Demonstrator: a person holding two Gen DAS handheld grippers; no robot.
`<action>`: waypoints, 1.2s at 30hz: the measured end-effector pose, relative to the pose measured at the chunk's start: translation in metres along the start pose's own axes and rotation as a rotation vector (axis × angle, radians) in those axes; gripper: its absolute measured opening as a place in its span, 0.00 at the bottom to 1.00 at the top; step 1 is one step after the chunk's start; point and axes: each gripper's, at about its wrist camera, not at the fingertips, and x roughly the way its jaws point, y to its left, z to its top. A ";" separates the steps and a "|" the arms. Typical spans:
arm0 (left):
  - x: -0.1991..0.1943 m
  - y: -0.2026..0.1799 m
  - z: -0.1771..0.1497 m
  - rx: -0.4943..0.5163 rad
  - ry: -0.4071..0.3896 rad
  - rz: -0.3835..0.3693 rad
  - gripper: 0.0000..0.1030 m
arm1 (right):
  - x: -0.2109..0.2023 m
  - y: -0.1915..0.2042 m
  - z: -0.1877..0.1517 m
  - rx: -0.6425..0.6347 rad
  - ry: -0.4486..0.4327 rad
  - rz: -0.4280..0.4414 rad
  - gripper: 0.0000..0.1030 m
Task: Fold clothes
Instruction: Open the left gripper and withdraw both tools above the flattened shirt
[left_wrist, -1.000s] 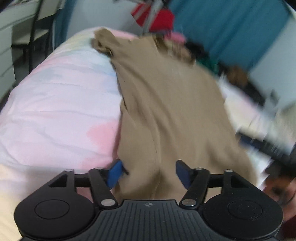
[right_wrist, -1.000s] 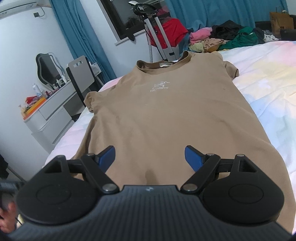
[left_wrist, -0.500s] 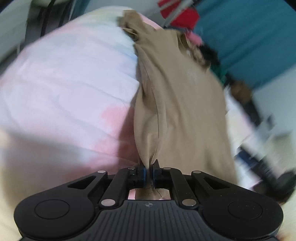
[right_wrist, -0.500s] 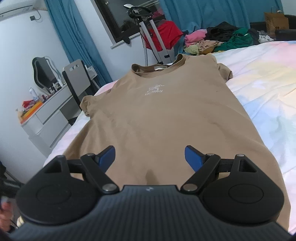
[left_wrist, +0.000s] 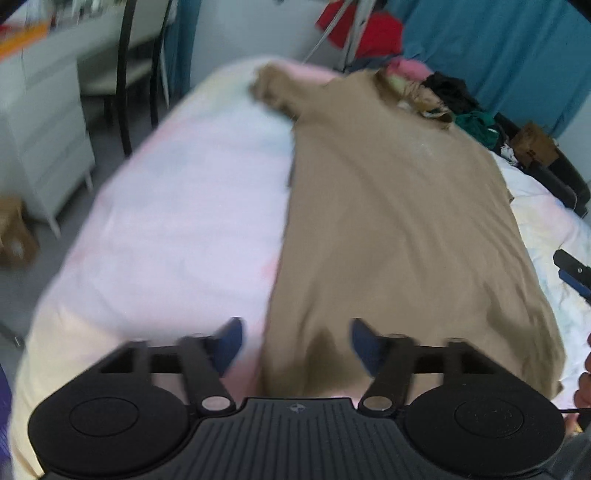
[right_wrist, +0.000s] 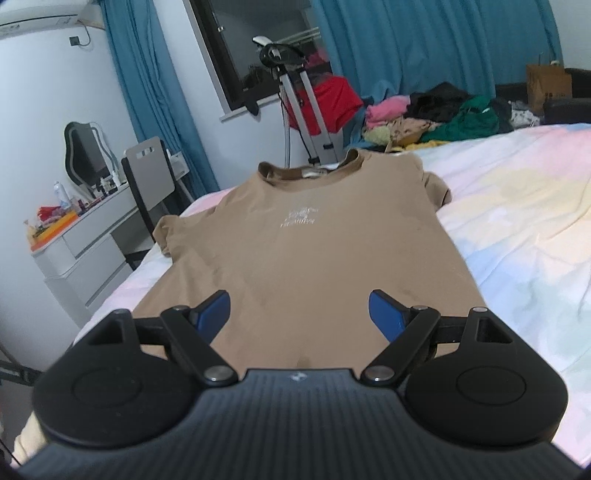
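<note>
A tan T-shirt (right_wrist: 310, 258) with a small white chest print lies flat, face up, on the pastel bed sheet (right_wrist: 517, 236), collar toward the far end. In the left wrist view the same shirt (left_wrist: 399, 229) runs away from me, its hem at the near edge. My left gripper (left_wrist: 295, 338) hovers over the hem's left corner; its jaws are opening and no cloth sits between the blue pads. My right gripper (right_wrist: 299, 314) hangs open over the middle of the hem, nothing between its fingers. Its blue fingertip (left_wrist: 572, 277) shows at the right edge of the left view.
A white desk (right_wrist: 85, 236) with clutter and a grey chair (right_wrist: 151, 173) stand left of the bed. Beyond the bed's far end are a metal stand (right_wrist: 306, 110) with a red garment and a pile of clothes (right_wrist: 436, 118). Blue curtains cover the back wall.
The left gripper pinched the shirt's hem half a second ago, then let go, opened wide and rose. The shirt now lies flatter. The right gripper stayed open and nearly still.
</note>
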 end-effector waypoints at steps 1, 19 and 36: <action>-0.002 -0.012 0.005 0.013 -0.028 0.006 0.82 | -0.001 0.000 0.001 -0.004 -0.009 -0.002 0.81; 0.033 -0.153 -0.018 0.028 -0.362 -0.033 1.00 | -0.009 -0.016 0.017 -0.031 -0.199 -0.099 1.00; 0.075 -0.142 -0.032 -0.058 -0.281 -0.017 1.00 | 0.126 -0.194 0.070 0.671 -0.167 -0.067 0.58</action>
